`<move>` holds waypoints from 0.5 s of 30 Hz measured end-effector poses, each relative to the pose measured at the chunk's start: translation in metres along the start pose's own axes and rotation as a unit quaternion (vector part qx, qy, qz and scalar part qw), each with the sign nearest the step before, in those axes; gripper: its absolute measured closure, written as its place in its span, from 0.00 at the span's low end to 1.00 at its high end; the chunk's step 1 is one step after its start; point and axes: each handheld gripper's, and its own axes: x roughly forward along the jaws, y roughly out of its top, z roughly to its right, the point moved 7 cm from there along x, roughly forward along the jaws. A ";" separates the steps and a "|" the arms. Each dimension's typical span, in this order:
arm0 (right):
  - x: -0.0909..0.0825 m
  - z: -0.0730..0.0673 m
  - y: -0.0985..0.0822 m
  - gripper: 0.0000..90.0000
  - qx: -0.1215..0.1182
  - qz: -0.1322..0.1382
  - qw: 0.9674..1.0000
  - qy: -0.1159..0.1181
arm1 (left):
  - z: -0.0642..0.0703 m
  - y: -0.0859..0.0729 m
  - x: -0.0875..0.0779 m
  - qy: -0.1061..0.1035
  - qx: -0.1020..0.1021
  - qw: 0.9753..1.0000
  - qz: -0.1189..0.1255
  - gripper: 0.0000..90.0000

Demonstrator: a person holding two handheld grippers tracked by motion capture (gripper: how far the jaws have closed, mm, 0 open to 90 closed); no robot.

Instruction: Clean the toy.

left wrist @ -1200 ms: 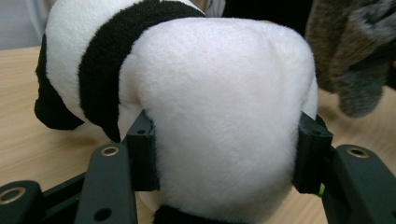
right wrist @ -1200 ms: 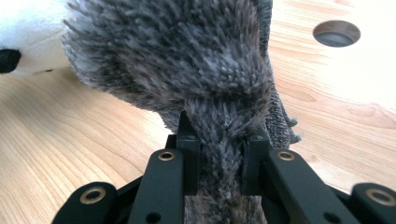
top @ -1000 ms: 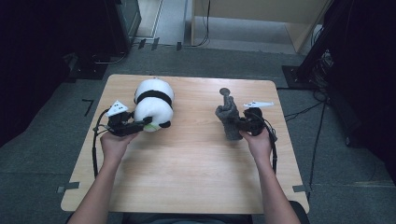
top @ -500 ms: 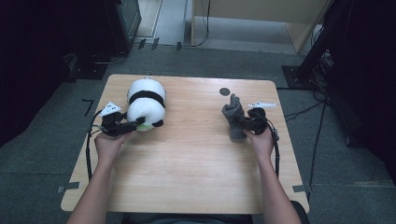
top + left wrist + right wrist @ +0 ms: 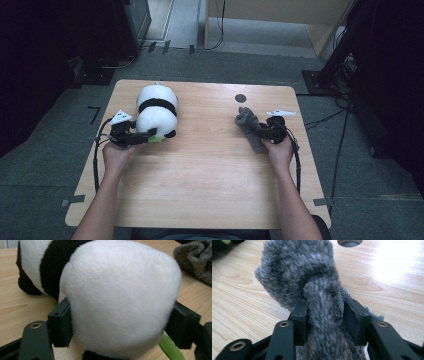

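A black-and-white panda plush (image 5: 156, 112) lies on the wooden table (image 5: 210, 190) at the left. My left gripper (image 5: 150, 137) holds its round white head (image 5: 120, 297): both pads sink into the fur as the jaws have just been opening. A green bit (image 5: 170, 347) pokes out by one jaw. At the right, a grey fuzzy toy (image 5: 248, 125) rests on the table with my right gripper (image 5: 257, 134) around its narrow part (image 5: 322, 322). Those jaws have just been opening; one pad touches the fur and the other stands clear of it.
A small dark round hole (image 5: 240, 98) sits in the tabletop behind the grey toy. Bare wood stretches between the two hands and toward the near edge. Dark furniture and cables ring the table on the grey floor.
The panda has shifted left and a little back with my left hand. My right hand has come down with the grey toy, and its jaws have spread apart.
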 end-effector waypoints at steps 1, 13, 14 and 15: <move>0.000 0.000 0.000 0.62 0.000 0.000 1.000 0.000 | 0.000 0.000 0.000 0.000 0.000 1.000 0.000 0.21; -0.004 -0.003 0.008 0.46 0.014 0.029 0.999 0.020 | 0.004 -0.005 -0.001 0.006 0.025 0.999 -0.035 0.02; -0.004 -0.004 0.009 0.46 0.013 0.029 0.999 0.022 | 0.004 -0.005 -0.001 0.006 0.025 0.999 -0.035 0.02; -0.005 -0.006 0.008 0.46 0.014 0.026 0.999 0.026 | 0.004 -0.003 -0.002 0.006 0.023 0.999 -0.027 0.02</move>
